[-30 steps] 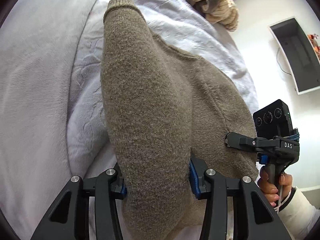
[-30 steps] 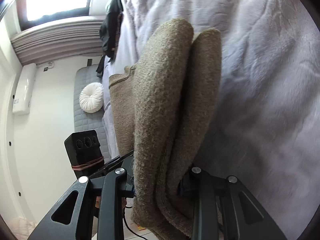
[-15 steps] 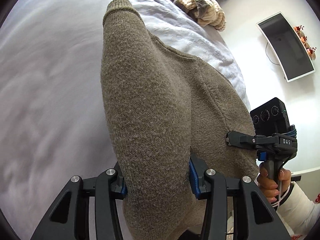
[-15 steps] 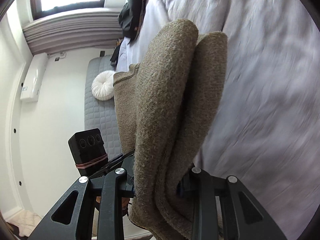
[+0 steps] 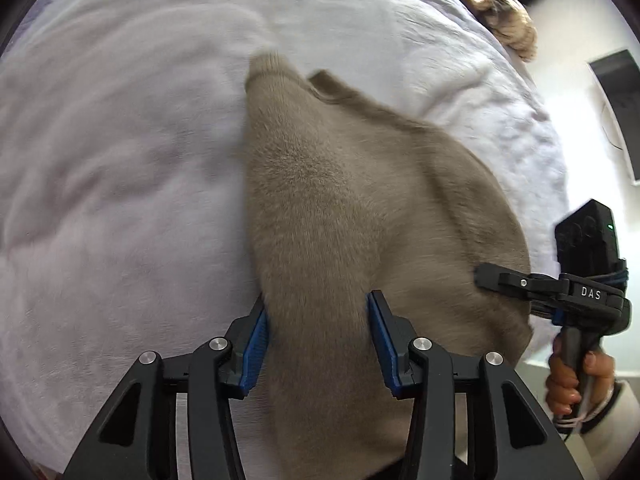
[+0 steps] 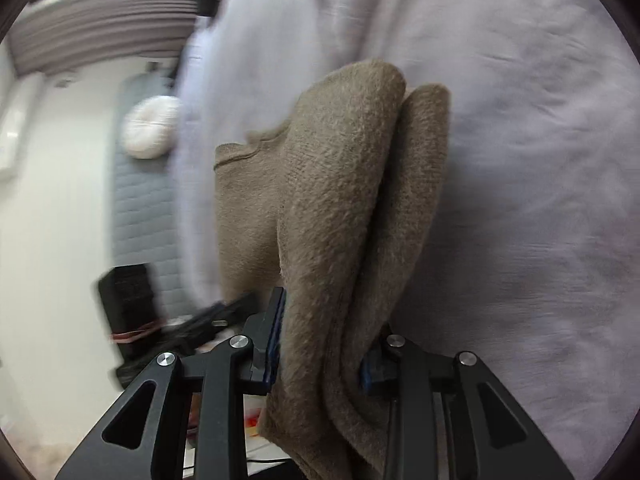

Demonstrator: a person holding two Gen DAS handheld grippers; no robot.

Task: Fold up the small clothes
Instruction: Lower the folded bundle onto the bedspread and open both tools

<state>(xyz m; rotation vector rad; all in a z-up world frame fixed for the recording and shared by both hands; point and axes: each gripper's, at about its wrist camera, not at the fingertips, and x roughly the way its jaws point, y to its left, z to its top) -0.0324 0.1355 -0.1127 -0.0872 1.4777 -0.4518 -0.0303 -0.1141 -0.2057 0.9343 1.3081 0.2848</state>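
Observation:
A brown knitted sweater (image 5: 340,200) lies folded lengthwise over the pale lilac bed cover (image 5: 120,160), its cuff end resting on the cover. My left gripper (image 5: 316,308) holds the near end between its blue pads, and its jaws are opening. In the right wrist view the sweater (image 6: 340,200) shows as a doubled fold. My right gripper (image 6: 328,320) grips that fold at its near edge, and its jaws are opening slightly too. The right gripper (image 5: 486,274) also shows at the sweater's right edge, held by a hand (image 5: 568,376). The left gripper (image 6: 224,312) appears blurred at the left.
A heap of beige clothes (image 5: 496,12) lies at the far right corner of the bed. A dark screen (image 5: 616,92) hangs on the white wall beyond. A grey quilted couch (image 6: 136,220) with a round white cushion (image 6: 150,126) stands past the bed's edge.
Both grippers have carried the sweater further over the bed, and its cuff end now rests on the cover. The left pads stand a little wider apart than before.

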